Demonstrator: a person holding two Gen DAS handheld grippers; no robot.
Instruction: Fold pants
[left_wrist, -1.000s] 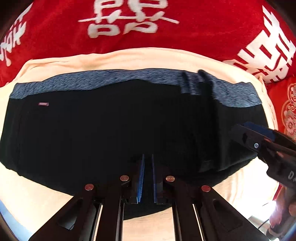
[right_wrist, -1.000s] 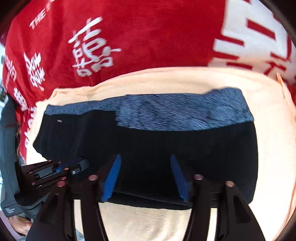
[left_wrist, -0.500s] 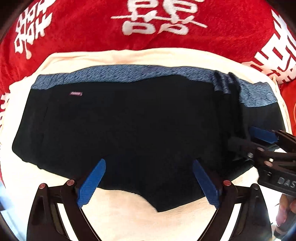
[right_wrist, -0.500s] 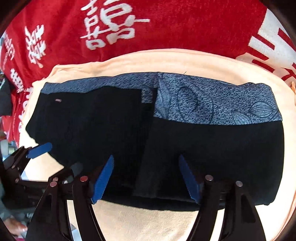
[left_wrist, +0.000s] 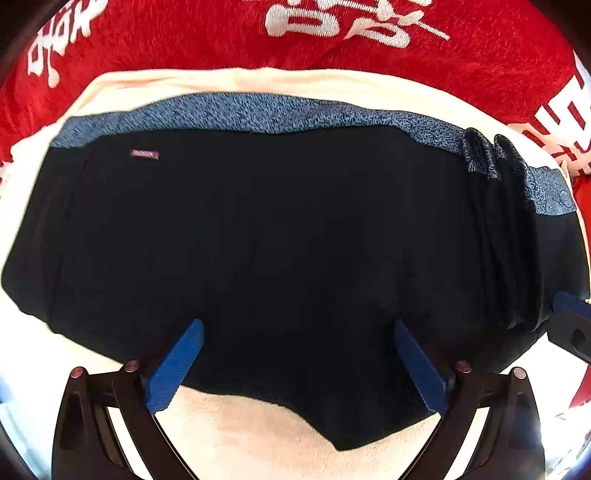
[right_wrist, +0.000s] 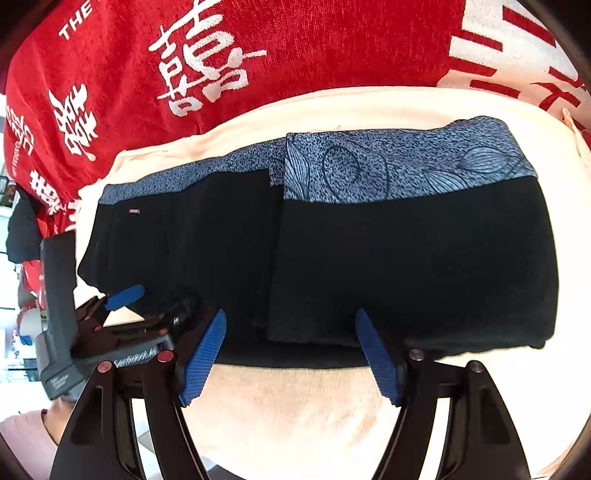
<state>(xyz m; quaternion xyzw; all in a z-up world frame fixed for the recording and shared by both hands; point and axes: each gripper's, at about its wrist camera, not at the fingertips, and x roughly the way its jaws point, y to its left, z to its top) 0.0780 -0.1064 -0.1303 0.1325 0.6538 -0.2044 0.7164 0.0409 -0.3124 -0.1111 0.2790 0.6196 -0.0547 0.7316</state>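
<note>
Black pants (left_wrist: 280, 236) with a speckled blue waistband (right_wrist: 406, 166) lie folded on a cream towel (left_wrist: 258, 424) spread over a red cloth (left_wrist: 184, 40) printed with white characters. The left gripper (left_wrist: 295, 365), its jaws just opened wide, hovers over the pants' near edge gripping nothing; the right gripper (right_wrist: 291, 354) stands spread above the same hem, also holding nothing
</note>
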